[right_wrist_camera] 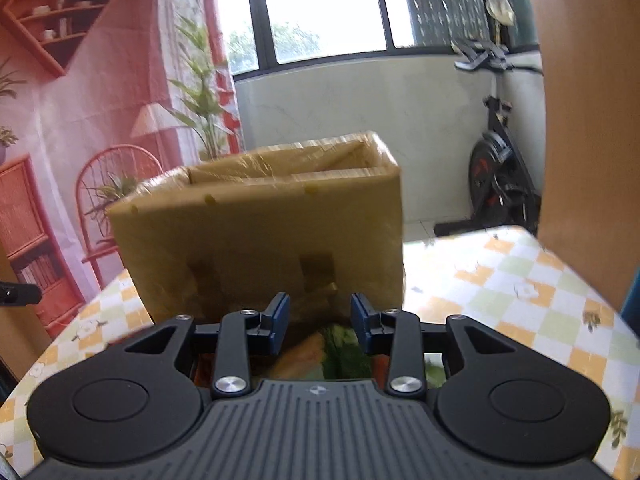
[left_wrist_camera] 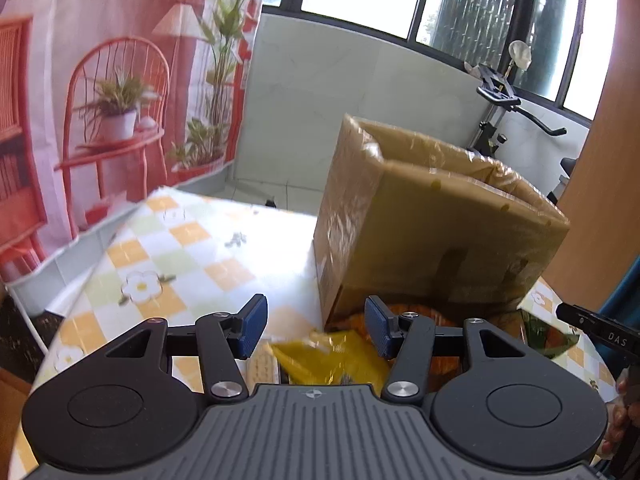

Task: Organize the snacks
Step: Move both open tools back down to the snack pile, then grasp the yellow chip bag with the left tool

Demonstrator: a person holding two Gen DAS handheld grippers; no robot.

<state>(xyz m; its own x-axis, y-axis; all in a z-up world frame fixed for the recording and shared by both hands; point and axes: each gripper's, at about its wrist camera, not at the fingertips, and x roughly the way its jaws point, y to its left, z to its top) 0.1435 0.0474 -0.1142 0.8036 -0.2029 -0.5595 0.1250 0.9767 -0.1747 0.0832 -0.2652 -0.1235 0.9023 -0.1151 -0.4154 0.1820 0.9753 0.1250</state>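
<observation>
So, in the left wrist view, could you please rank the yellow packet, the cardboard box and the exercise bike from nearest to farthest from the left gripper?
1. Yellow packet: on the table, just below and between the open fingers of the left gripper.
2. Cardboard box: ahead, slightly right, standing on the table.
3. Exercise bike: beyond the box, far right, by the window.

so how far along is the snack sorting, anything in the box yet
Nothing looks done: the view into the cardboard box is hidden. Both grippers are open and empty. The left gripper hangs over a yellow snack packet; the right gripper over a green and orange packet. Both packets lie on the table before the box, still to be picked up.
</observation>
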